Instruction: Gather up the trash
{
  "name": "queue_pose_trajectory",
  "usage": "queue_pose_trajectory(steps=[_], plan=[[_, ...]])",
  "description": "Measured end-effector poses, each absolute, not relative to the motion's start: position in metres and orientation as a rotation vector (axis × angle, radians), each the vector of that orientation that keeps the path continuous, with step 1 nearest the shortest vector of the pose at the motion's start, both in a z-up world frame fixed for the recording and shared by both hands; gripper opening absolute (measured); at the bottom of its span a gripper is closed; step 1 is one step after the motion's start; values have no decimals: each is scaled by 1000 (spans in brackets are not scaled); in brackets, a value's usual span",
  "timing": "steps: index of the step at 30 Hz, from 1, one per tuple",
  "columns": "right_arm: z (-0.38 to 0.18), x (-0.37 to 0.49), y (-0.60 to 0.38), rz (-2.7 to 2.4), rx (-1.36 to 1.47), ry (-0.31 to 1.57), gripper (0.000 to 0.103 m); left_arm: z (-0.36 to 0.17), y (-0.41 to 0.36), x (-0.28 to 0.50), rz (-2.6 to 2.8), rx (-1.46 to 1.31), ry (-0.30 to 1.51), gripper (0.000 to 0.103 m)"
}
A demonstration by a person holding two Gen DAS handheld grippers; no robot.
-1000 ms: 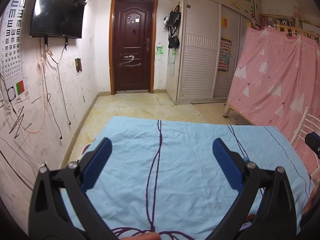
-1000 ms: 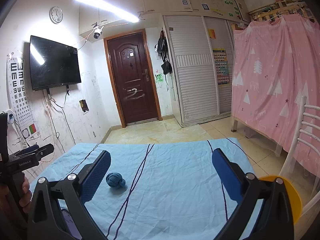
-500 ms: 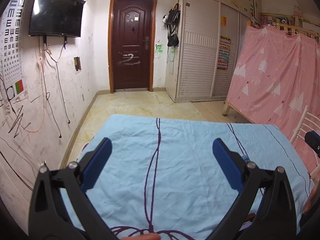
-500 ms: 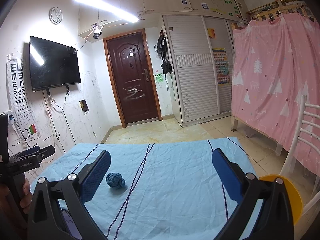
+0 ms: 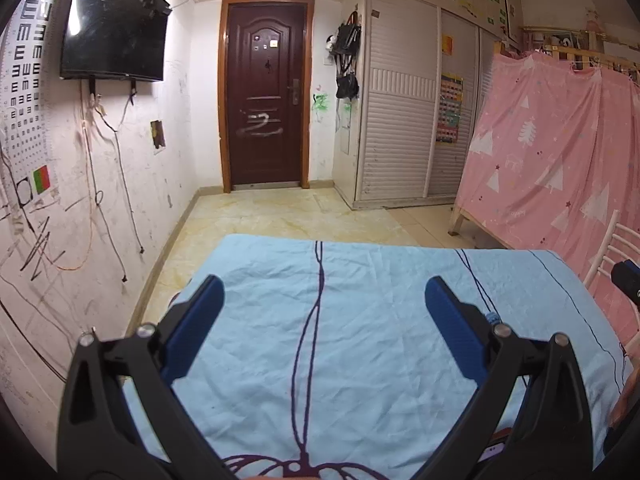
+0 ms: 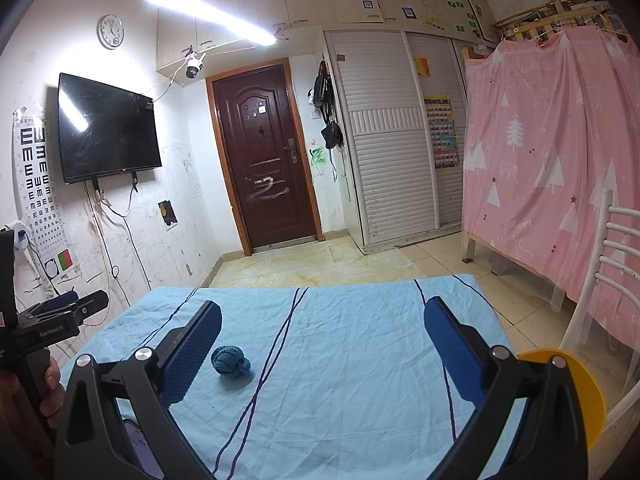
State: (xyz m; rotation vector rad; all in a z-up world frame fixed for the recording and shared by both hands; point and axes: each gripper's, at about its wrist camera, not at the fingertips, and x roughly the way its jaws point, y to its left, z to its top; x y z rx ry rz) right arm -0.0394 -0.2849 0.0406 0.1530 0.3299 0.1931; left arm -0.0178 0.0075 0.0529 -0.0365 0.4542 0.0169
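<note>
Right now a blue knotted ball (image 6: 230, 361) lies on the light-blue cloth of the table (image 6: 360, 360), just beside the right hand-held gripper (image 6: 322, 354), spread wide and empty. Left hand-held gripper (image 5: 320, 332), also wide, hovers over bare cloth.

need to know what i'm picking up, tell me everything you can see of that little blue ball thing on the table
The blue ball is a small, knotted lump of what looks like woven cord or yarn, darker blue than the cloth, with a smaller knob on its right side. It lies loose on the light blue tablecloth, just left of a dark stripe, casting a soft shadow. It sits just right of the right hand-held gripper's left finger; nothing grips it. In the left wrist view it is mostly hidden.
</note>
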Motion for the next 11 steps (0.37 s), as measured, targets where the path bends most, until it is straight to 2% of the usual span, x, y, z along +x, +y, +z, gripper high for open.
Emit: queue_pose_trajectory(steps=[11], plan=[[41, -40, -284, 193, 153, 328, 94, 52, 8, -17, 11, -44, 466, 97]])
